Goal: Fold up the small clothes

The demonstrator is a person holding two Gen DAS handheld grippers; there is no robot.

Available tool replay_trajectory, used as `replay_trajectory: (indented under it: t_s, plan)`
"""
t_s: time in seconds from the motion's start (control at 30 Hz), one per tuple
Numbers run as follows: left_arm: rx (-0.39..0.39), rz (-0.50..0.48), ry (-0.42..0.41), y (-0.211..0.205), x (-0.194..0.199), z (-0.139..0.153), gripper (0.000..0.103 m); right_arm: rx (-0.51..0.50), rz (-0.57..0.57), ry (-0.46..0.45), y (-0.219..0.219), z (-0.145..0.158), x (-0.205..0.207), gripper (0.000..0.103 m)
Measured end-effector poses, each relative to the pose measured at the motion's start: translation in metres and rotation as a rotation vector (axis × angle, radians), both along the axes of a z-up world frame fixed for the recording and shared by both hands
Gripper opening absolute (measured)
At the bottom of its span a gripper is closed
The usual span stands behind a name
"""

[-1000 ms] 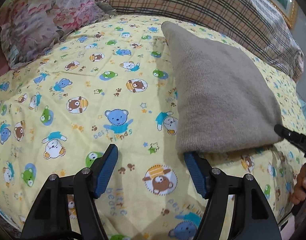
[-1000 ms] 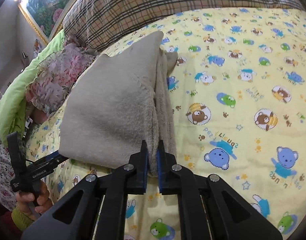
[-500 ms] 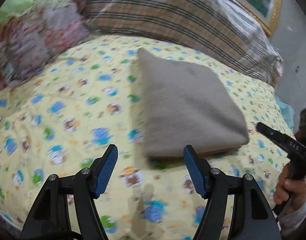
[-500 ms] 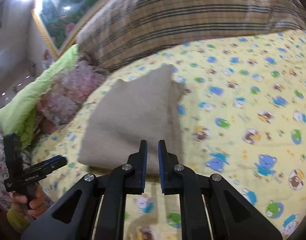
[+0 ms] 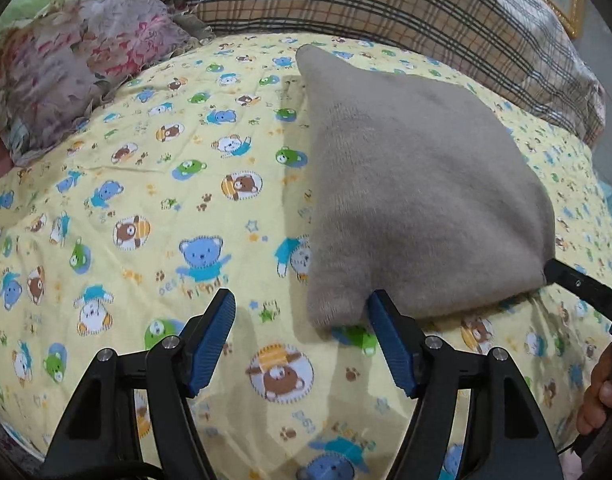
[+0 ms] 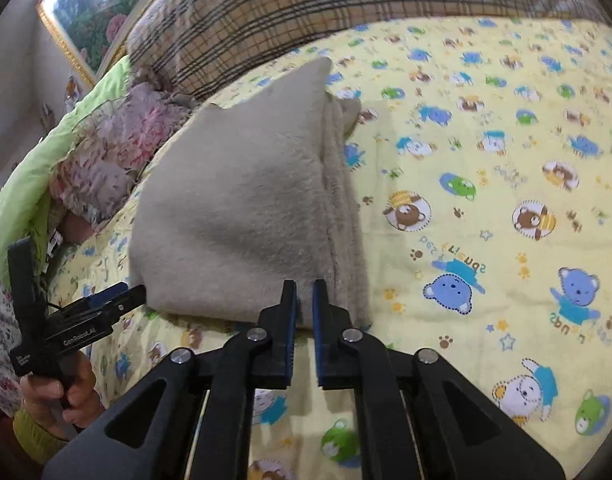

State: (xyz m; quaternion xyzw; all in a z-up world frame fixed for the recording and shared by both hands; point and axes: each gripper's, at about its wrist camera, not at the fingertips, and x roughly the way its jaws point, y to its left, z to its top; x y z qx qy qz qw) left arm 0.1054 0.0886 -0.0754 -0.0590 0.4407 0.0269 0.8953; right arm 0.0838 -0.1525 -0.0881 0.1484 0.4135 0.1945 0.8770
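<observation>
- Two hand-held grippers work the near edge of the grey garment (image 5: 418, 184): the left hand-held gripper (image 5: 302, 338) gapes wide, its right finger against the near corner; the right hand-held gripper (image 6: 304, 308) is pinched on the near edge.
- Folding looks mostly done: the garment lies as a compact square on the bedsheet (image 5: 146, 208), below the plaid pillow (image 5: 386, 4).
- Only the right view shows stacked layers along the garment's right side.

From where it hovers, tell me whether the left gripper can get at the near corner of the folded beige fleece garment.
Probably yes: the open left gripper faces the garment's near corner, with nothing between.
</observation>
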Motion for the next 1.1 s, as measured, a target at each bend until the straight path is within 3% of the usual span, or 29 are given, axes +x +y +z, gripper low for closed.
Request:
replay_trajectory:
  t_s: [0.17, 0.27, 0.33, 0.4, 0.63, 0.9, 1.1]
  plan:
    - [-0.051, 0.005, -0.005, -0.003, -0.025, 0.004, 0.073, -0.003, 0.004, -0.063, -0.001, 0.018, -0.022, 0.010]
    - [-0.068, -0.007, -0.040, -0.006, -0.039, 0.013, 0.080, -0.002, 0.012, -0.083, 0.001, 0.024, -0.034, 0.013]
    - [-0.064, -0.010, -0.066, -0.010, -0.049, 0.018, 0.083, 0.001, 0.014, -0.100, 0.001, 0.027, -0.045, 0.028]
    - [-0.063, -0.021, -0.087, -0.014, -0.058, 0.022, 0.084, -0.001, 0.002, -0.123, 0.000, 0.029, -0.058, 0.052]
    - [-0.024, -0.027, -0.129, -0.025, -0.092, 0.017, 0.085, -0.065, -0.019, -0.170, 0.000, 0.025, -0.092, 0.055]
    - [0.038, -0.034, -0.103, -0.028, -0.112, 0.003, 0.086, -0.090, -0.022, -0.169, 0.004, 0.009, -0.112, 0.069]
    - [0.078, -0.034, -0.131, -0.030, -0.115, 0.012, 0.087, -0.094, -0.039, -0.202, 0.008, 0.015, -0.118, 0.080]
